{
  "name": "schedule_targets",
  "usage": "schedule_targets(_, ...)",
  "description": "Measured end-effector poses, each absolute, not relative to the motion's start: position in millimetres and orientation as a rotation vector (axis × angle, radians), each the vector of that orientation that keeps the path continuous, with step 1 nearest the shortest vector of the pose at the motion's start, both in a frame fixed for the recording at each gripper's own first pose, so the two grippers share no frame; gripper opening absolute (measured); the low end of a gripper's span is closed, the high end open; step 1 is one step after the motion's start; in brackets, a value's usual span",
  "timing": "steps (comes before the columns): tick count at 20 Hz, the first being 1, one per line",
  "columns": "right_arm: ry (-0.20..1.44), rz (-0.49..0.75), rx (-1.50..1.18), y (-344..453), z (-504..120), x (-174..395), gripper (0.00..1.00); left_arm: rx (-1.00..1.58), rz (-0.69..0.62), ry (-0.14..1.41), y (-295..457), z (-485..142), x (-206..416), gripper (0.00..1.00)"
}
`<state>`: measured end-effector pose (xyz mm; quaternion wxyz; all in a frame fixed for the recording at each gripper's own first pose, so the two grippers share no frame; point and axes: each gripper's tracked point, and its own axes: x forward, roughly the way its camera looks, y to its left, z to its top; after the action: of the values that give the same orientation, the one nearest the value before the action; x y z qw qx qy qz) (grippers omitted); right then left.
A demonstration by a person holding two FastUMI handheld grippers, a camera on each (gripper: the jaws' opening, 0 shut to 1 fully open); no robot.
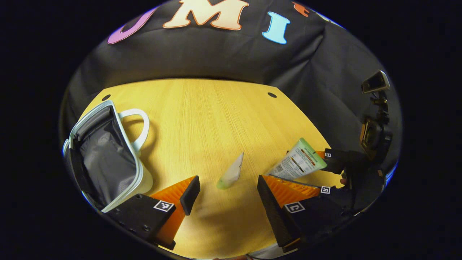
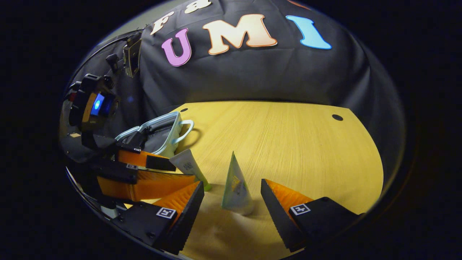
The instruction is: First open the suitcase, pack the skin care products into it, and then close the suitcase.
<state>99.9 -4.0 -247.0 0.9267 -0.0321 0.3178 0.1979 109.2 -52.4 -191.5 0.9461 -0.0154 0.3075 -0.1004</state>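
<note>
left gripper view: the left claw (image 1: 228,195) is spread wide over the wooden surface (image 1: 202,115), nothing between its fingers. a small white tube (image 1: 231,172) with a green cap stands just ahead of the gap, touching neither finger. the suitcase (image 1: 108,159) lies open at far left, grey lining showing, handle toward the middle of the surface. on the right a bigger green-and-white tube (image 1: 299,160) sits by the right claw (image 1: 326,171); whether that one is pinching it, i cannot tell from here.

right gripper view: the right claw (image 2: 232,200) is wide open too, and the green-and-white tube (image 2: 235,187) stands upright between its fingers, free of both. just left of it the white tube (image 2: 188,167) leans, cap down, beside the left claw (image 2: 169,173), which hangs open. the suitcase (image 2: 158,133) lies open behind that claw.
</note>
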Motion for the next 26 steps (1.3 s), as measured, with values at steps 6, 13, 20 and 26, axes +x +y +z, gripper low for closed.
schedule_targets(6,0.679,0.494,-0.067,-5.3,-266.8,107.5,0.98,-0.100,-0.132,0.610,-59.4,-217.3,135.2,0.70)
schedule_targets(13,0.666,0.568,-0.091,8.2,-281.0,113.0,0.78,-0.129,-0.092,0.611,-62.1,-224.0,145.9,0.20)
schedule_targets(20,0.687,0.467,-0.093,-4.0,-282.1,123.5,0.33,-0.224,-0.123,0.635,-52.2,-207.5,130.8,0.18)
schedule_targets(26,0.741,0.370,-0.045,6.5,-260.5,116.1,0.30,-0.263,-0.168,0.599,-2.8,-137.0,108.5,0.18)
